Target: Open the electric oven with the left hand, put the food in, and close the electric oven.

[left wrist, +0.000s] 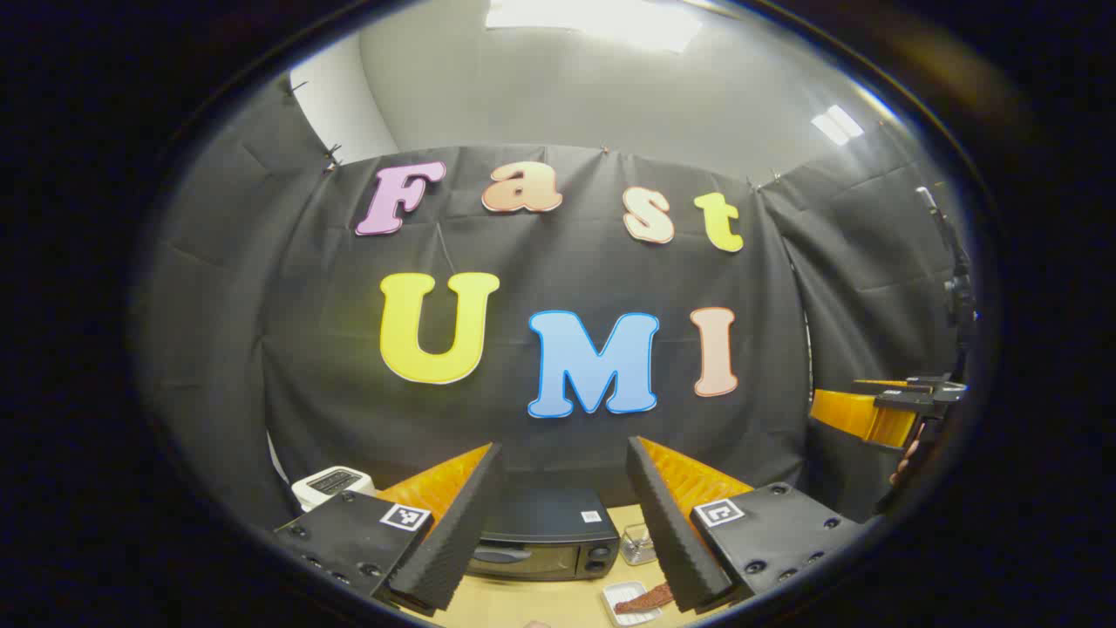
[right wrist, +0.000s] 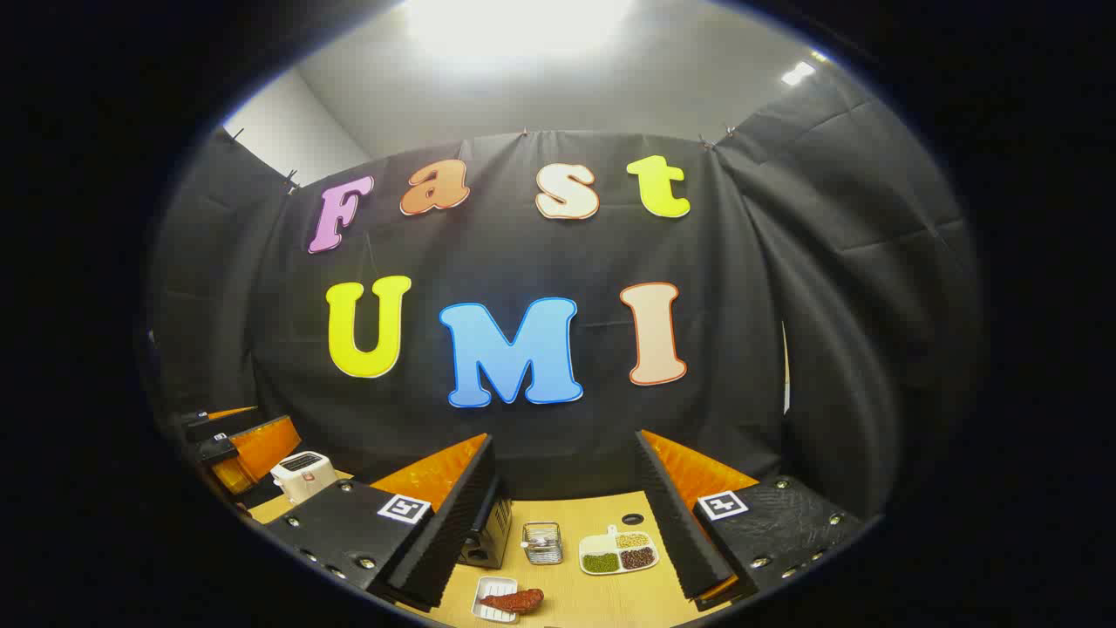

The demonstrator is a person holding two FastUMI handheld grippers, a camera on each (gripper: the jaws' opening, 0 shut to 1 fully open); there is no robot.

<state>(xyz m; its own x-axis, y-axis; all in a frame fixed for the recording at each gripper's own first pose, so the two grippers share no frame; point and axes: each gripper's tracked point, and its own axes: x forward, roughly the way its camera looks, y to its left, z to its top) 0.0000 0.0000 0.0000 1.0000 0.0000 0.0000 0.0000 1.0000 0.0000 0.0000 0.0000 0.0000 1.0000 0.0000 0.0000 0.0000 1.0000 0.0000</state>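
Note:
The black electric oven (left wrist: 540, 541) stands on the wooden table (left wrist: 558, 602) with its door closed, low between the fingers of my left gripper (left wrist: 565, 449), which is open, empty and held well above it. The food, a reddish-brown piece on a small white tray (left wrist: 641, 602), lies in front of the oven to its right. In the right gripper view the same food (right wrist: 514, 599) lies on its tray below my open, empty right gripper (right wrist: 565, 440); an oven corner (right wrist: 488, 534) shows behind the left finger. The right gripper (left wrist: 872, 414) also appears far right in the left gripper view.
A white toaster (left wrist: 331, 484) stands left of the oven. A small wire basket (right wrist: 542, 542) and a divided plate of beans (right wrist: 619, 551) sit on the table (right wrist: 593, 602) to the oven's right. The left gripper (right wrist: 244, 449) hovers at the far left.

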